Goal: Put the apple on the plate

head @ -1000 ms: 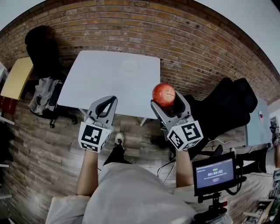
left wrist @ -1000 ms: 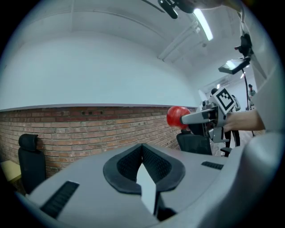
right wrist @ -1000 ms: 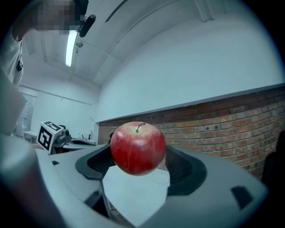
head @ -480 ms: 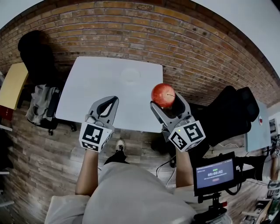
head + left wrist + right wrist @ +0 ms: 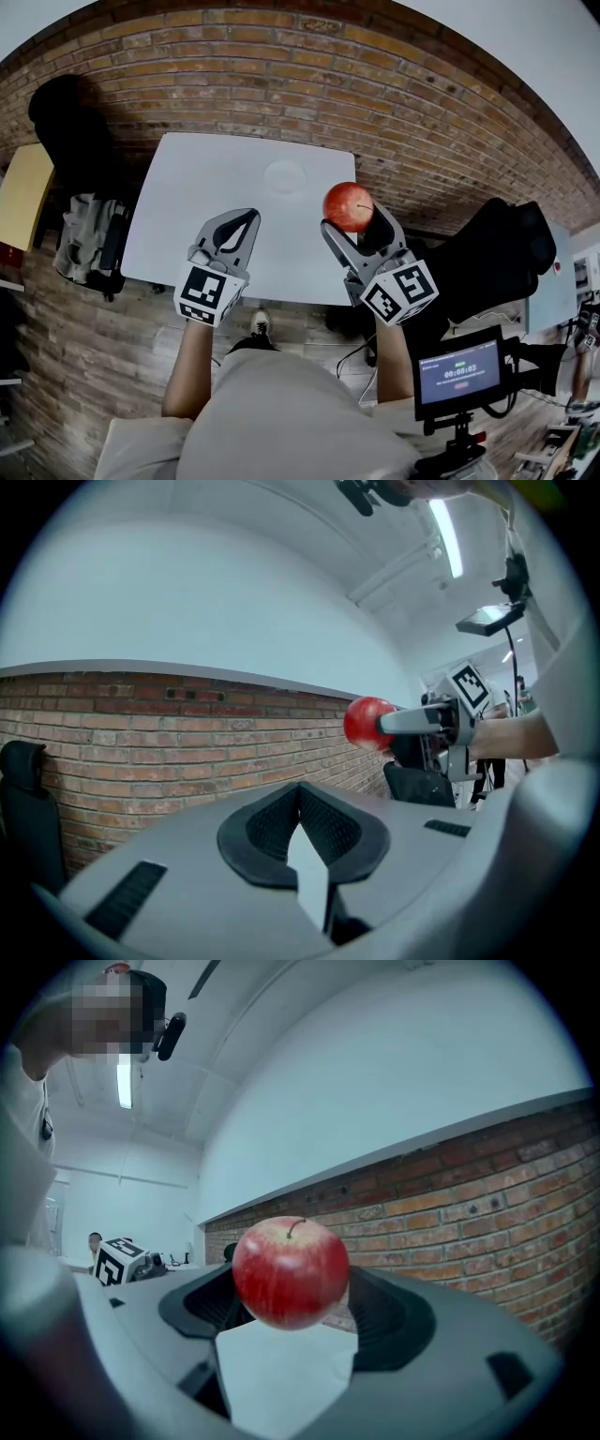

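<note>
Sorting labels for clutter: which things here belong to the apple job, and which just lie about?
Job: round red apple, held by the right gripper; round white plate; white rectangular table.
Lying about: black office chair draped with grey clothes; small black screen.

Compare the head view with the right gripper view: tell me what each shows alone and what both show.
Head view only: the screen, the draped chair, and a clear outline of the plate on the table. Right gripper view only: the ceiling light. Both: the apple clamped in the right tool, the left tool, the brick wall.
</note>
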Motion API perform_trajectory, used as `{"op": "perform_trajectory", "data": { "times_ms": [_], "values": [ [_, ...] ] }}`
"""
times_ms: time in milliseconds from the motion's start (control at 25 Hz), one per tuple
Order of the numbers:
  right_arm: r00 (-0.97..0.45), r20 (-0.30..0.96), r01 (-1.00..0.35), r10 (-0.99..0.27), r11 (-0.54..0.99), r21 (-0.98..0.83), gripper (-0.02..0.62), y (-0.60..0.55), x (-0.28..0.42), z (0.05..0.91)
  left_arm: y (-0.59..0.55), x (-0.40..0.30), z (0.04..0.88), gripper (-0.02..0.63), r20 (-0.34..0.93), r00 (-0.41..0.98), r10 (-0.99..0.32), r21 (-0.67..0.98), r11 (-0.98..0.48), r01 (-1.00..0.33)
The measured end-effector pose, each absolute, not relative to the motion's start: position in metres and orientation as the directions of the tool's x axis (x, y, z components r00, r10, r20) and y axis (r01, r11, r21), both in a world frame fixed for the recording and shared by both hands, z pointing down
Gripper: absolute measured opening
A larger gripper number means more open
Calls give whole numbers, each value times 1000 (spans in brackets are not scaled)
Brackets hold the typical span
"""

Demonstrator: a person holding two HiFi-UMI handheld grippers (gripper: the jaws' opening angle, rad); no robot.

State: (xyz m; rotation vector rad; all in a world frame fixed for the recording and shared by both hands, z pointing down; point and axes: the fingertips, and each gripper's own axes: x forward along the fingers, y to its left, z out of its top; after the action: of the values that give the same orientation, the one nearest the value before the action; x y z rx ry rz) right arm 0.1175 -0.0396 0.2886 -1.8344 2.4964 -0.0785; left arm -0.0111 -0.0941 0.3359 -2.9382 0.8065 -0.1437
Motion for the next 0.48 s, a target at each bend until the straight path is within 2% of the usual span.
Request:
{"op": "perform_trajectory", "data": {
  "times_ms": [480],
  "values": [
    [-335,63,-938,-940,326,-120,371,-94,104,314,-142,-19,348,6,86,870,-486,-88,-873,-479]
  ]
}}
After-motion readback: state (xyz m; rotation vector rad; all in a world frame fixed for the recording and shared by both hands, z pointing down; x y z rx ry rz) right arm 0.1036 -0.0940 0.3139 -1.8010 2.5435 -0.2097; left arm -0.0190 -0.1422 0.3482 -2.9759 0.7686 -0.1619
